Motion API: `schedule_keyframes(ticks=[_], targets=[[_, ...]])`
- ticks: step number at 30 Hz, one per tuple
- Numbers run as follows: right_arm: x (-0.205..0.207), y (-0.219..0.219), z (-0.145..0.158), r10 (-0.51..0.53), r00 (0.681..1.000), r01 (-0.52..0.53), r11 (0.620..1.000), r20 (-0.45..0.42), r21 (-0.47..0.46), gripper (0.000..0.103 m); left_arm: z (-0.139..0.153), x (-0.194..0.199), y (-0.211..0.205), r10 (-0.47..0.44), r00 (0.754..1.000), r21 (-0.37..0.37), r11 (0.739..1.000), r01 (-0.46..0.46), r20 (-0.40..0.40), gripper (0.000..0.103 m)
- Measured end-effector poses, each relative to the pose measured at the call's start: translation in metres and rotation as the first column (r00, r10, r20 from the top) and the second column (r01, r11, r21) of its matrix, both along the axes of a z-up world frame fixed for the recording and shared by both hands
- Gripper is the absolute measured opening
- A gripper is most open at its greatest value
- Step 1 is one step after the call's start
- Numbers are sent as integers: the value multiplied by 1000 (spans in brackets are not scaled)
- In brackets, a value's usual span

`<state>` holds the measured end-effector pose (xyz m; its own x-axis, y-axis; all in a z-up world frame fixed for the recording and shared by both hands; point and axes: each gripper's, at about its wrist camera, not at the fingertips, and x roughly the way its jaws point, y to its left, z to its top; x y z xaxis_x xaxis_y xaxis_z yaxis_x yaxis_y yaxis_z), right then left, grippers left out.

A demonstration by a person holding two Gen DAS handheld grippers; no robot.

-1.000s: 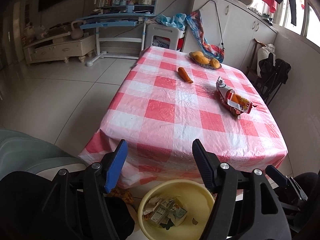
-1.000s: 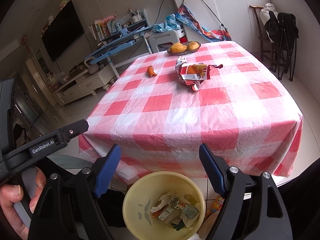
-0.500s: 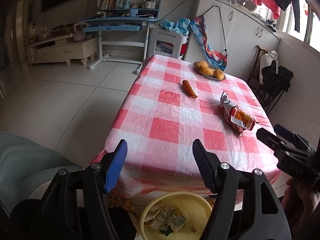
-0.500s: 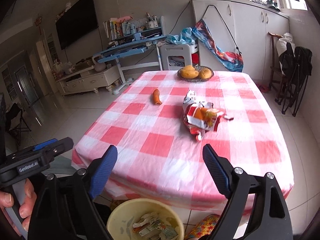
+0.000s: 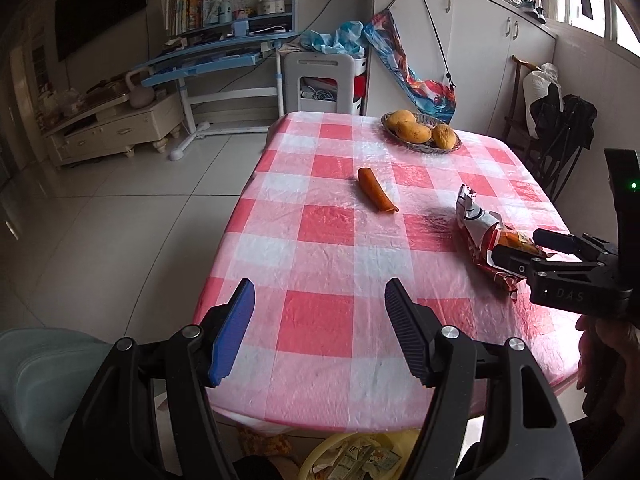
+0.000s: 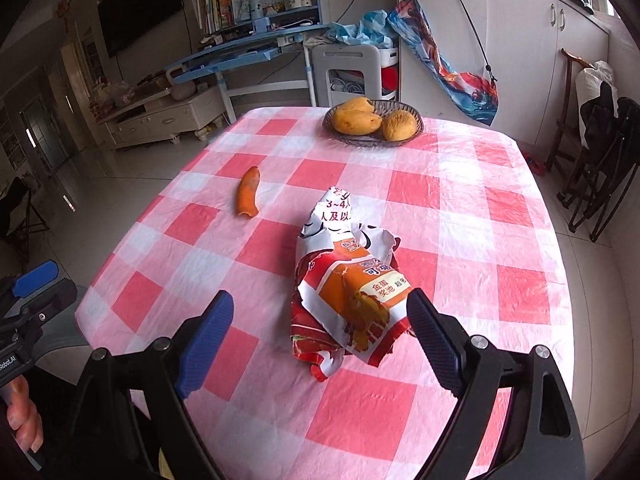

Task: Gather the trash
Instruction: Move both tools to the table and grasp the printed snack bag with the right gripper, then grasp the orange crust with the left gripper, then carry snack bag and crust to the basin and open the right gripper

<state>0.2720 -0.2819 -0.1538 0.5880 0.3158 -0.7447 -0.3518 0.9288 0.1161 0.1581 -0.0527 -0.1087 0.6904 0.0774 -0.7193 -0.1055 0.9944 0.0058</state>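
Note:
A crumpled red, orange and white snack bag (image 6: 348, 288) lies on the pink checked tablecloth (image 6: 460, 200). My right gripper (image 6: 320, 340) hovers just before it, open wide, with the bag's near end between the fingertips and the pads off it. In the left wrist view the same bag (image 5: 478, 232) lies at the right, with the right gripper (image 5: 520, 248) over it. My left gripper (image 5: 320, 332) is open and holds nothing, above the table's near edge. An orange carrot-like piece (image 5: 376, 196) lies mid-table. A yellow bin (image 5: 320, 454) holding trash sits on the floor below the table edge.
A wicker basket of yellow fruit (image 6: 372, 120) stands at the table's far end. White cabinets (image 5: 480, 52) and a dark folding chair (image 6: 604, 160) are at the right. A blue desk (image 5: 224, 56) is behind, with tiled floor (image 5: 100, 220) at the left.
Both grippers moved forward from above the yellow bin to over the table. The right gripper closed in on the snack bag and its jaws widened slightly. The bin slid out of the right view.

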Motion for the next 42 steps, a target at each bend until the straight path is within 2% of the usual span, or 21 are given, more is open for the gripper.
schedule_keyframes(ticks=[4,10,14,18,19,20,23,25,28,29,30,31,35,36,42], targets=[[16,1,-13,4,999,-4,1000,-45,-7,85,-6,30,-5,-34,999,-12,999,34,-18,65],[26,-4,-21,19,996,-18,1000,-86,6,83,-28,89,1,-25,995,-107,994,15,-94,64],[29,-9,-24,30,993,-27,999,-116,22,69,-47,123,2,-10,991,-99,995,-4,-133,64],[30,-14,-23,45,991,-39,998,-125,50,61,-53,150,-3,-14,989,-94,996,0,-145,64],[31,-15,-23,47,991,-41,998,-127,53,48,-54,156,-5,-17,989,-96,995,3,-147,64],[32,-15,-25,51,989,-44,998,-136,53,44,-54,162,-8,-22,988,-100,995,7,-151,64],[34,-16,-27,61,987,-52,997,-148,60,41,-58,179,-17,-30,986,-97,995,14,-162,64],[34,-15,-29,67,987,-59,997,-149,57,38,-62,189,-24,-38,983,-88,996,22,-182,61],[34,-16,-30,70,986,-62,996,-150,58,34,-66,201,-32,-24,980,-32,999,18,-197,52],[34,-16,-30,70,986,-62,996,-151,59,33,-66,204,-35,-26,980,-22,1000,22,-196,39],[34,-17,-30,70,986,-61,996,-151,60,33,-66,206,-36,-31,980,-20,999,28,-199,21],[34,-17,-30,71,986,-63,996,-150,56,31,-66,208,-36,-42,978,-32,999,36,-205,15],[30,-11,-28,89,988,-84,995,-126,44,11,-59,193,-31,-64,980,-62,997,54,-186,13],[29,-9,-26,99,988,-94,995,-116,41,8,-57,186,-29,-68,981,-69,996,56,-182,13],[24,-10,-11,107,992,-102,992,-61,72,6,-39,123,-1,-48,988,-107,994,33,-147,13]])
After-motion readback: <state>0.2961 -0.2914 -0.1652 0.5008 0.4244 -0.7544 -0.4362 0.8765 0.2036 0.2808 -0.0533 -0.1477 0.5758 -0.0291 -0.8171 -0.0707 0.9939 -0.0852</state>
